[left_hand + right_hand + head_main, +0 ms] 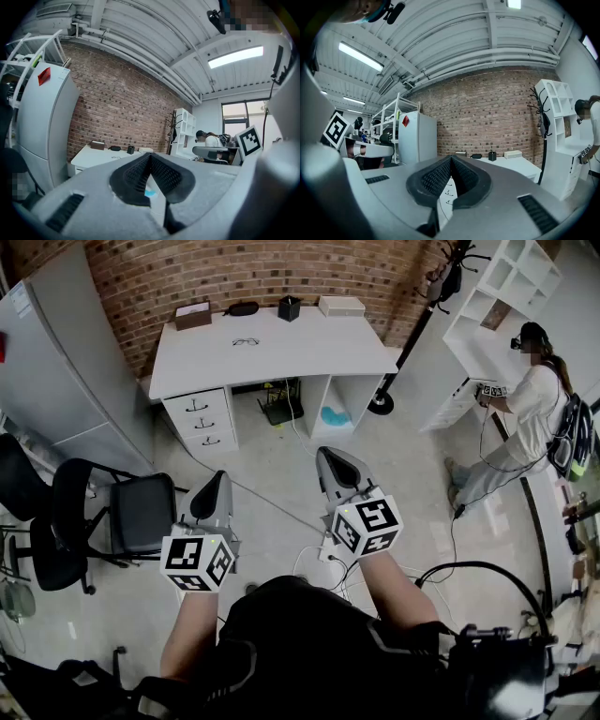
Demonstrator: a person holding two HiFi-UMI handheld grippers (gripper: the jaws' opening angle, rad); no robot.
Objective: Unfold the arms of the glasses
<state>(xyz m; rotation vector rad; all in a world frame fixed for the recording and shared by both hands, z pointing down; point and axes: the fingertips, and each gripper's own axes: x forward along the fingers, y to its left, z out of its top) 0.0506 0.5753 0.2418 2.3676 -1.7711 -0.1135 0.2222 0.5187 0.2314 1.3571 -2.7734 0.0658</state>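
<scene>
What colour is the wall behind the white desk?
Reddish-brown brick; the wall shows best in the right gripper view.

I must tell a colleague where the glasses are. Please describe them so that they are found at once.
Find the white desk against the brick wall. Along its back edge stand a brown box, a dark oval case, a black container and a white box. The glasses lie alone in front of the case, the only thin, dark-rimmed outline on the bare top.
</scene>
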